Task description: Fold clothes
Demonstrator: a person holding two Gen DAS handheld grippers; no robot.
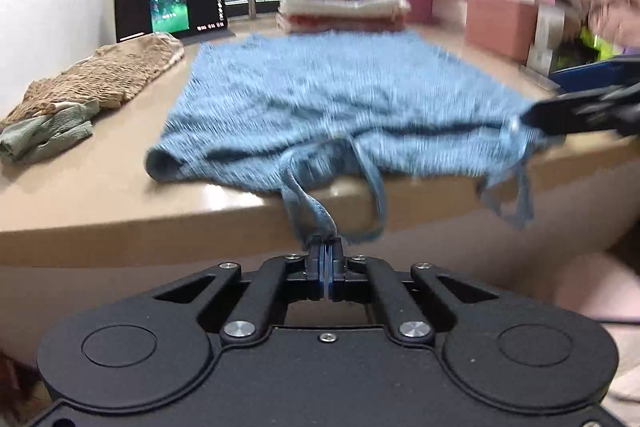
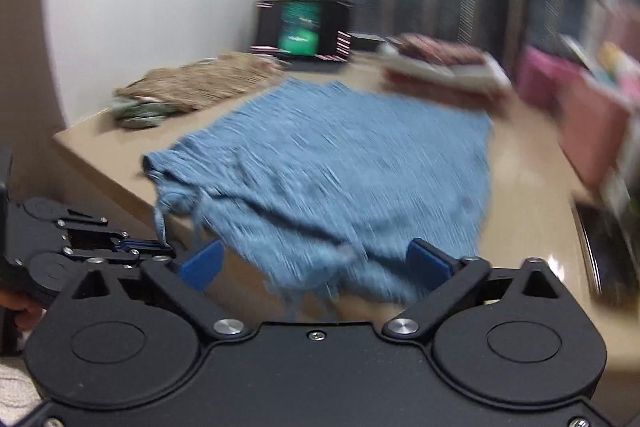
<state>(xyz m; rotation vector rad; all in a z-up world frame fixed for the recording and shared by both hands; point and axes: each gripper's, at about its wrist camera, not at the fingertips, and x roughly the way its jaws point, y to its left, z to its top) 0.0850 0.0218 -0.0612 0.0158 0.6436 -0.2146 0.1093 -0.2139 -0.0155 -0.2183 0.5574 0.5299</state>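
Note:
A blue knitted top (image 1: 320, 87) lies spread on the tan table (image 1: 100, 195), its strapped end hanging over the near edge. My left gripper (image 1: 327, 247) is shut on one blue strap (image 1: 308, 203) just below the table edge. The right wrist view shows it at the left (image 2: 166, 249), holding the same strap. My right gripper (image 2: 314, 263) is open, and its blue pads (image 2: 200, 263) stand wide apart around the top's (image 2: 340, 167) near right hem. In the left wrist view it (image 1: 532, 115) reaches in from the right, blurred, at the top's corner.
A beige knit garment (image 1: 108, 75) and a green cloth (image 1: 48, 135) lie at the table's left. A tablet (image 1: 172, 5) leans at the back. A stack of folded clothes (image 1: 344, 5) sits behind the top. Pink boxes (image 1: 500, 25) and clutter crowd the right side.

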